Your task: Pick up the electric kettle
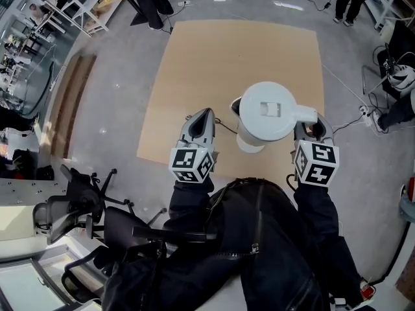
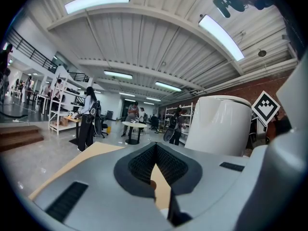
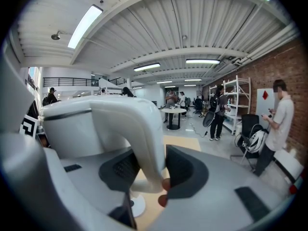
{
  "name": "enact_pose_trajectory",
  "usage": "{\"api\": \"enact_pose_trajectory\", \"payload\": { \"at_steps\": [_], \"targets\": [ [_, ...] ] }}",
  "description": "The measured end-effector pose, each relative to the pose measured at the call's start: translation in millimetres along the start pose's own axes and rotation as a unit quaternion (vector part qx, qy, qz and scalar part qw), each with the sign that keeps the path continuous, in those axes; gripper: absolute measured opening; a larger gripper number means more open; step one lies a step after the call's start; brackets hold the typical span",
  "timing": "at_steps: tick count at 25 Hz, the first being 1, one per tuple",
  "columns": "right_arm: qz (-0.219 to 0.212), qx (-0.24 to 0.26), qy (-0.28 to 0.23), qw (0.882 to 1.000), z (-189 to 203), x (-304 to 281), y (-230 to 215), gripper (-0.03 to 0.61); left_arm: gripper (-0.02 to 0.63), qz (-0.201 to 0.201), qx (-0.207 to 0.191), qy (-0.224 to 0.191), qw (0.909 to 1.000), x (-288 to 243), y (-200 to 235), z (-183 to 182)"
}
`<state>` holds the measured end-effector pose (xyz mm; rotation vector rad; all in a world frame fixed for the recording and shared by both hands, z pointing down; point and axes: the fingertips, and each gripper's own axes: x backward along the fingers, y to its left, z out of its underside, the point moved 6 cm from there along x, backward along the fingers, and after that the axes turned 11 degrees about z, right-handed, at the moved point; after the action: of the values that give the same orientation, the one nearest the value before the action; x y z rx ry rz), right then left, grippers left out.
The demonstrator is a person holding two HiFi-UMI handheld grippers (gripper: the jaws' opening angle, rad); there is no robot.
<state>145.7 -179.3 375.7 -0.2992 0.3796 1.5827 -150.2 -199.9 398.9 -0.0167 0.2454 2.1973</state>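
Note:
The white electric kettle [image 1: 266,112] hangs over the near edge of the tan tabletop [image 1: 214,63], with its lid facing up at me. My right gripper [image 1: 310,129] is shut on its curved handle [image 3: 139,138], which runs down between the dark pads. Below the kettle, a white round base [image 1: 248,146] lies on the tabletop, and it shows as a small disc [image 3: 137,207] in the right gripper view. My left gripper [image 1: 202,118] hovers to the kettle's left, shut with nothing in it. Its camera sees the kettle body [image 2: 219,124] to the right of its jaws [image 2: 155,150].
Black office chairs [image 1: 78,206] stand on the grey floor at the lower left. A cable and power strip [image 1: 366,118] lie on the floor to the right. Several people stand around a round table [image 2: 132,125] far off, and one person [image 3: 279,124] stands near shelves at right.

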Motion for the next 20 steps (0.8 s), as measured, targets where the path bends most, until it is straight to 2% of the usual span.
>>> {"api": "enact_pose_trajectory", "payload": {
  "at_steps": [20],
  "targets": [
    [0.002, 0.004, -0.001, 1.0, 0.6, -1.8, -0.4, 0.152, 0.0, 0.002, 0.003, 0.001, 1.0, -2.3, -1.0, 1.6]
  ]
}}
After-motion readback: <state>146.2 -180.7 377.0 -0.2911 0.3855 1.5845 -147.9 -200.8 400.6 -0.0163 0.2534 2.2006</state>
